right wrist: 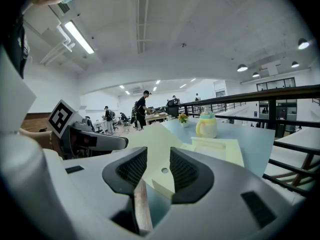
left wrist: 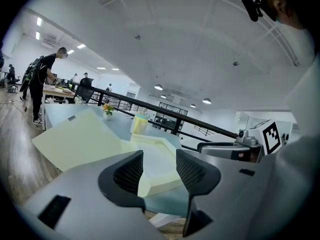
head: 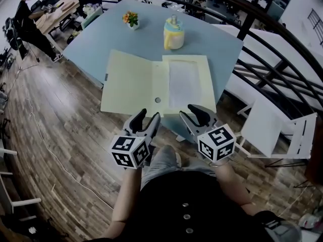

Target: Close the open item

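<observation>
Wood-plank floor (head: 45,135) surrounds a light blue table (head: 212,44) that fills the upper centre of the head view. A black railing (head: 262,59) runs along the table's right side.

The pale yellow folder (head: 131,84) lies open at the near edge of the table. Its left flap reaches past the table edge toward the left of the frame. Its right half forms a shallow tray that holds a white sheet (head: 179,84). A small flower pot (head: 130,20) and a yellow jug (head: 173,34) stand behind the folder, apart from it.

Your left gripper (head: 149,117) sits at lower centre, just short of the folder's near edge. Its jaws stand apart with nothing between the pads.

Your right gripper (head: 190,111) sits beside it to the right, at the near edge below the tray. Its jaws also stand apart and empty. Contact with the folder cannot be confirmed.

A white folding chair (head: 282,130) stands at the right of the frame.
</observation>
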{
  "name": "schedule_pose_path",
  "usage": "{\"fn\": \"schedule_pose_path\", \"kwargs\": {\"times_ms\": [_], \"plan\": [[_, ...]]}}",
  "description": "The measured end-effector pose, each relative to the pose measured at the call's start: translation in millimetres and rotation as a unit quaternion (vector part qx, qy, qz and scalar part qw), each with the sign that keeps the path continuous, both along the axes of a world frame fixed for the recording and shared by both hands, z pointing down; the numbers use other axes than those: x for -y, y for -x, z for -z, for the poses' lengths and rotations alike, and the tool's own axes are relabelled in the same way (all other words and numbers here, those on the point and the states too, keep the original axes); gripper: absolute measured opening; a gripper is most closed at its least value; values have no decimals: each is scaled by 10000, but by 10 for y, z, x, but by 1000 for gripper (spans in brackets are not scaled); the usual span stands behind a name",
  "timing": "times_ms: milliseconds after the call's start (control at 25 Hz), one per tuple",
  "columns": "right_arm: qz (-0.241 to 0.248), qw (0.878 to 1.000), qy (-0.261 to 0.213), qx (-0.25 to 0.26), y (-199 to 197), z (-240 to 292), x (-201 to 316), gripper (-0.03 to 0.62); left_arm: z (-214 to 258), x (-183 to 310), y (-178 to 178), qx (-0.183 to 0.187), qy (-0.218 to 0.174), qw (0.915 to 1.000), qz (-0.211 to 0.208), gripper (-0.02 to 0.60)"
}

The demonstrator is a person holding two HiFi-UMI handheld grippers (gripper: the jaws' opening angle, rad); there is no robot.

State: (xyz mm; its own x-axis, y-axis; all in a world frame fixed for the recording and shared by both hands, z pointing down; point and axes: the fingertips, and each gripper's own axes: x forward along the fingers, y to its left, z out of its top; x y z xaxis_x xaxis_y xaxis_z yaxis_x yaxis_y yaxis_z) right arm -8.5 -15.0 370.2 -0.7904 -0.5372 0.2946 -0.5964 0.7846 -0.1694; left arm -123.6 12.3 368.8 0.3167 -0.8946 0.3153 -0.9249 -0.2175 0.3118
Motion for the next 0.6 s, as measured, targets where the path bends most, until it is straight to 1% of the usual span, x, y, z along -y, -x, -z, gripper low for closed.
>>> {"fn": "schedule_pose_path", "kwargs": {"times_ms": [400, 600], "plan": [[-184, 9995, 161, -174, 33, -48, 12, 146, -67, -25, 163, -130, 200, 9997, -67, 207], [-166, 9993, 178, -291, 99, -46, 30, 146, -107, -11, 247, -183, 300, 9994, -67, 207]]}}
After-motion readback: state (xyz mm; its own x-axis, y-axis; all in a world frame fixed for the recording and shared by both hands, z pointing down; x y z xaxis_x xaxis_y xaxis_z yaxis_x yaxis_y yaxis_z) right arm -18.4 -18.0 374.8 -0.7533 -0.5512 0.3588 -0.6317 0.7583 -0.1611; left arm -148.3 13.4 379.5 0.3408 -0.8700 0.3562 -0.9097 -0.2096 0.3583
